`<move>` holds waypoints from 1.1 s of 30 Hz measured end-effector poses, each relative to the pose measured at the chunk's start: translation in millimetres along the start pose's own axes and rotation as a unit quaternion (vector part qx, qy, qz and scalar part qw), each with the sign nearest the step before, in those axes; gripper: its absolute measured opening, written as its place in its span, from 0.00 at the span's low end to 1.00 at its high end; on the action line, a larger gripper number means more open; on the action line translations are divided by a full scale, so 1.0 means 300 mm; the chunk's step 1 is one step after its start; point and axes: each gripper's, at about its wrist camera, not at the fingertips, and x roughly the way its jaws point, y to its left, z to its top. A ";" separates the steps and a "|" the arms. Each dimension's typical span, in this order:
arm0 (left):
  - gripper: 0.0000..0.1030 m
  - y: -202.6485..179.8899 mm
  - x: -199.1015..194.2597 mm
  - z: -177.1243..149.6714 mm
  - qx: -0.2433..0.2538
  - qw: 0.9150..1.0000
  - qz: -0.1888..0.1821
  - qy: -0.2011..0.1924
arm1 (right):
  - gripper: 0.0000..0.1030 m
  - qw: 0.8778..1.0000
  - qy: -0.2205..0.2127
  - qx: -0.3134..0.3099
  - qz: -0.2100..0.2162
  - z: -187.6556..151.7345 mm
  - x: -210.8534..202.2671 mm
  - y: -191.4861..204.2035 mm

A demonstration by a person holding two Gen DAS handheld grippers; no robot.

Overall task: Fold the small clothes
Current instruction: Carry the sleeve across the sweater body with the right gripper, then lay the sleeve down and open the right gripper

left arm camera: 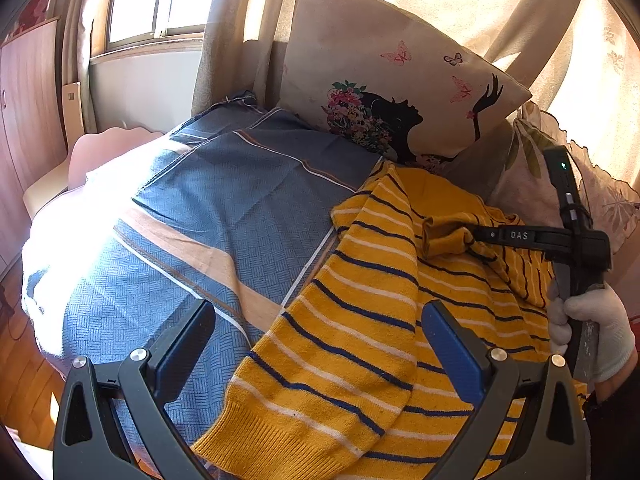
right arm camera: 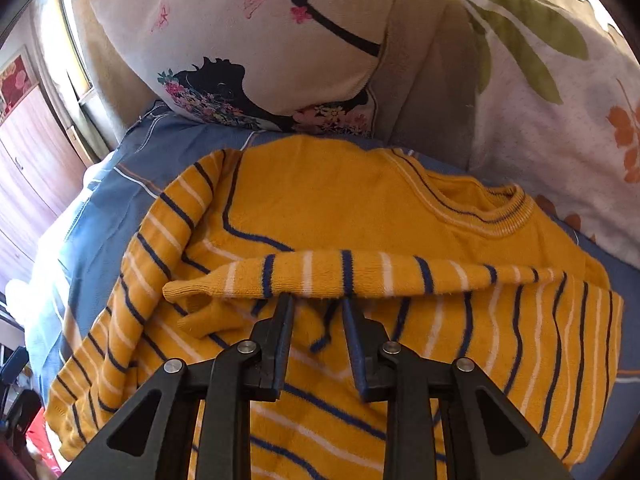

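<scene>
Yellow striped sweater (right arm camera: 360,208) lies on bed (left arm camera: 192,208) w/ blue sheet, near pillows (left arm camera: 384,60). Right gripper (right arm camera: 316,300) pinches one sleeve (right arm camera: 360,274), held across the body. Left gripper (left arm camera: 320,340) spread wide above the hem, grasping nothing.

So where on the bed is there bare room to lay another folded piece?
Free: the blue bedspread left of the yellow sweater, toward the sunlit edge. Crowded: the pillows behind it and where the right gripper grips a sleeve.

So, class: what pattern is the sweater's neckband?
Yellow neckband with thin navy and white stripes; right wrist view shows it best.
</scene>
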 end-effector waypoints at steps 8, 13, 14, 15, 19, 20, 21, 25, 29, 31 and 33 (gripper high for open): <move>1.00 0.044 -0.054 0.000 -0.011 1.000 0.008 -0.016 | 0.29 1.000 0.015 0.016 -0.007 0.160 0.203 0.021; 1.00 0.103 -0.060 0.000 -0.026 0.999 0.015 -0.016 | 0.31 1.000 -0.009 0.021 0.014 0.184 0.105 0.043; 1.00 0.119 -0.062 0.000 -0.028 0.999 0.019 -0.018 | 0.36 0.999 -0.018 0.026 0.036 0.174 0.062 0.049; 1.00 0.138 -0.065 0.000 -0.031 0.999 0.023 -0.018 | 0.39 0.998 -0.023 0.027 0.055 0.155 0.013 0.058; 1.00 0.245 -0.069 -0.001 -0.063 0.997 0.046 -0.018 | 0.45 0.991 -0.018 -0.018 0.130 0.024 -0.135 0.156; 1.00 0.277 -0.071 -0.001 -0.075 0.996 0.051 -0.017 | 0.46 0.988 -0.009 -0.034 0.149 -0.020 -0.157 0.198; 1.00 0.310 -0.074 0.000 -0.088 0.994 0.056 -0.017 | 0.47 0.984 0.000 -0.050 0.170 -0.064 -0.172 0.248; 1.00 0.419 -0.118 0.005 -0.126 0.989 0.078 -0.028 | 0.48 0.960 0.024 -0.153 0.235 -0.234 -0.244 0.471; 1.00 0.483 -0.181 0.015 -0.142 0.983 0.102 -0.053 | 0.59 0.926 0.019 -0.295 0.237 -0.430 -0.299 0.685; 1.00 0.507 -0.203 0.016 -0.149 0.981 0.105 -0.060 | 0.59 0.912 0.012 -0.355 0.206 -0.502 -0.278 0.776; 1.00 0.518 -0.215 0.015 -0.154 0.980 0.107 -0.064 | 0.59 0.904 0.009 -0.387 0.180 -0.555 -0.243 0.819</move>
